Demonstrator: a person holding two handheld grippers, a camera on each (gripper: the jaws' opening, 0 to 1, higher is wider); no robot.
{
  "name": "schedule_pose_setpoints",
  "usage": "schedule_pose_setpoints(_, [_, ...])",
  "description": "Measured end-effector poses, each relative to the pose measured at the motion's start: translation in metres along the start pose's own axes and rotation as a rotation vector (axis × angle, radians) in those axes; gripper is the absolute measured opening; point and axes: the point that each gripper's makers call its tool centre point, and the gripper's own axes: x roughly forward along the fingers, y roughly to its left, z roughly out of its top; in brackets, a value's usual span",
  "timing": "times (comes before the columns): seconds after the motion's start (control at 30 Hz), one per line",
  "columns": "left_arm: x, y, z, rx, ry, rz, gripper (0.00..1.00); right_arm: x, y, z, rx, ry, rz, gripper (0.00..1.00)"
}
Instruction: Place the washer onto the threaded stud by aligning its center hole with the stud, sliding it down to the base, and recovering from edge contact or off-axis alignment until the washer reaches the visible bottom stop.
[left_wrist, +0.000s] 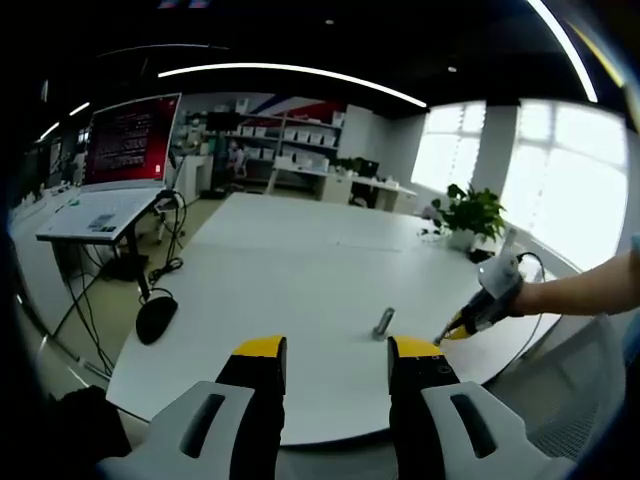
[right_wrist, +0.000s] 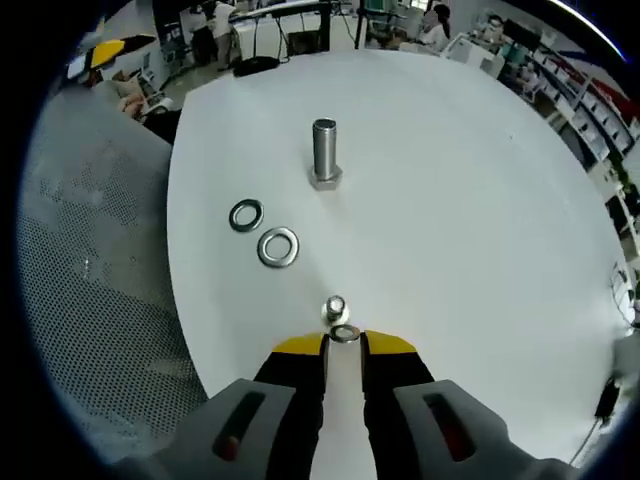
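Right tongs (right_wrist: 343, 343): my jaws stand nearly together, and a small washer (right_wrist: 344, 333) sits right at their tips. I judge it pinched, but only by its edge.
Left tongs (left_wrist: 338, 352): my jaws stand apart with nothing between them, hovering above the near edge of the white table (left_wrist: 300, 270).
Nut (right_wrist: 335, 307): a small metal piece, apparently a nut, lies on the table just ahead of my right tips, touching or nearly touching the held washer; I cannot tell which.
Threaded stud (right_wrist: 324, 152): stands upright on its hex base, well ahead of my right tongs and almost straight on their line. From my left tongs it shows ahead and a little right (left_wrist: 383, 323).
Spare washers: a darker one (right_wrist: 246, 215) and a brighter one (right_wrist: 278, 247) lie flat, ahead and left of my right tips, between me and the stud.
Risk, grip: an edge pinch this shallow may let the washer pivot or drop when I lift.
Risk, nut: dragging forward may push the nut along.
Risk, alignment: if the washer hangs tilted, its rim will likely catch the stud's top or threads and jam short of the base.
Risk, stud: a sideways knock could topple it, since my left tongs are not steadying it.
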Motion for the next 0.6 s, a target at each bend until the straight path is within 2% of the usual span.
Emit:
schedule_pose_setpoints(0.3, [0.0, 0.0, -0.001, 0.002, 0.005, -0.002, 0.38, -0.023, -0.012, 0.018, 0.073, -0.109, -0.035, 0.15])
schedule_pose_setpoints(0.6, [0.001, -0.001, -0.001, 0.003, 0.005, -0.005, 0.38, -0.033, -0.013, 0.029, 0.06, -0.143, -0.038, 0.15])
